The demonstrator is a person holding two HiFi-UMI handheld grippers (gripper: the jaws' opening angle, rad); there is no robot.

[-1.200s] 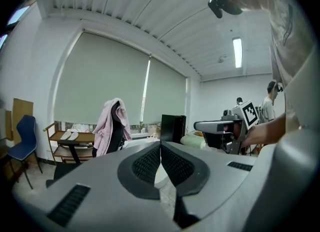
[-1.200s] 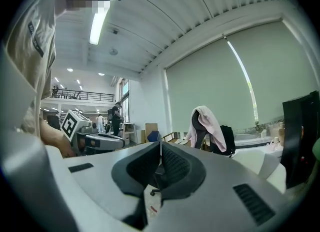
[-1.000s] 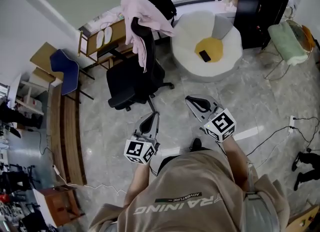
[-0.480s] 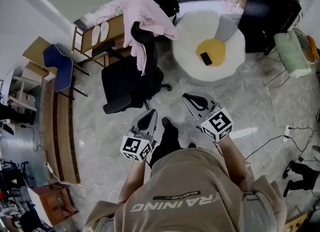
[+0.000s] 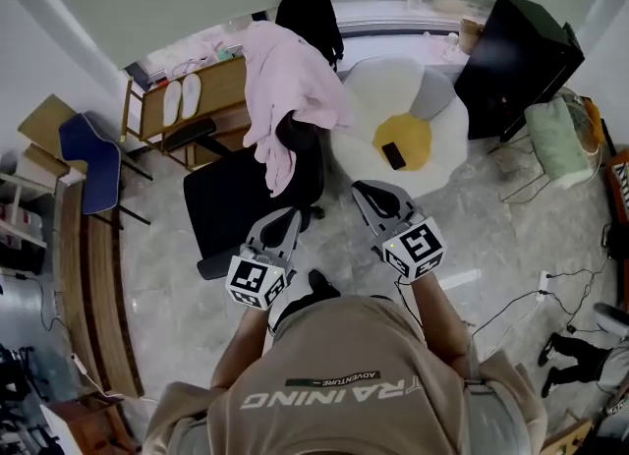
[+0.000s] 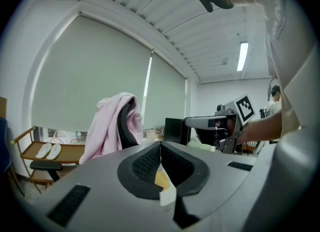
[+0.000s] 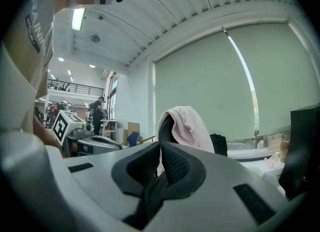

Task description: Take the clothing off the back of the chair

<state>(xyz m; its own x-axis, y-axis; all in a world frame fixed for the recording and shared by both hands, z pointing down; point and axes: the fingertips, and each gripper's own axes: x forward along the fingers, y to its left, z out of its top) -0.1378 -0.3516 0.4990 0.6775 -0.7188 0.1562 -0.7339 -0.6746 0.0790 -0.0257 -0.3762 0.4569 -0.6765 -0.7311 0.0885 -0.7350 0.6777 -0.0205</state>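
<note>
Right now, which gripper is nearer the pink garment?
Left. The left gripper is just short of the pink garment, by its hanging end; the right gripper is off to one side.

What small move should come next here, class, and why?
The left claw and right claw are shut, empty and short of the chair, whose back the pink garment drapes; so probably open them and reach for the garment.

marble floor point(image 5: 491, 217) bears a black office chair point(image 5: 231, 202) and egg-shaped cushion point(image 5: 383, 89).
</note>
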